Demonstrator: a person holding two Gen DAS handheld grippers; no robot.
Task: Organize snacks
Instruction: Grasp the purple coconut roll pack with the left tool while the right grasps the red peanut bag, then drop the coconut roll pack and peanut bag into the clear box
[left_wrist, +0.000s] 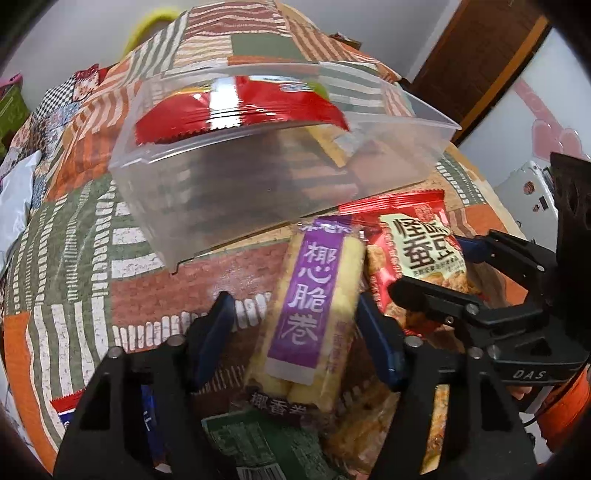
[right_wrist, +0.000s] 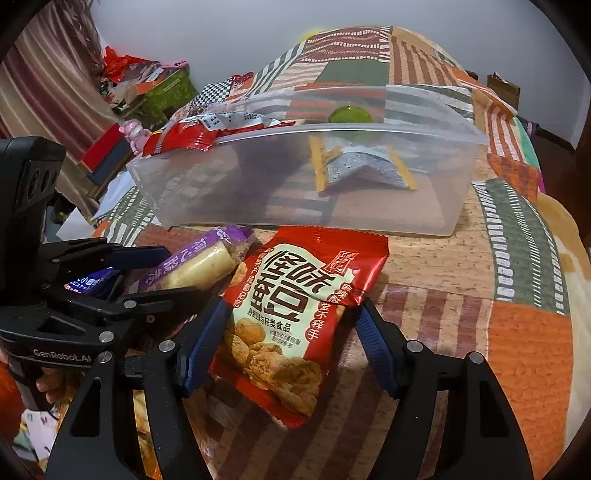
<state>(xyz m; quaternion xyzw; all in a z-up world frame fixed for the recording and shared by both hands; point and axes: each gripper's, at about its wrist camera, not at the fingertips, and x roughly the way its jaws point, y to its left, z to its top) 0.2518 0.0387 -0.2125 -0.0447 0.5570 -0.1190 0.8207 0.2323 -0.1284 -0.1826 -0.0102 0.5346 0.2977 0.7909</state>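
A purple-labelled packet of yellow rolls (left_wrist: 310, 306) lies on the patchwork cloth between the blue pads of my left gripper (left_wrist: 295, 297). The right pad is at the packet's edge and a gap shows on the left, so the jaws are open. Beside it lies a red snack packet (right_wrist: 280, 325), which my right gripper (right_wrist: 291, 306) straddles, open, with a gap at the right pad. Each gripper appears in the other's view: the right gripper (left_wrist: 428, 266) and the left gripper (right_wrist: 181, 275). Just beyond stands a clear plastic box (right_wrist: 207, 199) holding red packets (left_wrist: 236, 110), a yellow-edged packet (right_wrist: 362, 170) and a green round thing (right_wrist: 351, 114).
More packets lie near me: a blue one (left_wrist: 147, 417) and a green one (left_wrist: 251, 443). A white bag (left_wrist: 14, 192) sits at the left. Boxes and clutter, among them a green box (right_wrist: 166, 96), stand at the far left by a curtain. The cloth (right_wrist: 517, 350) to the right is bare.
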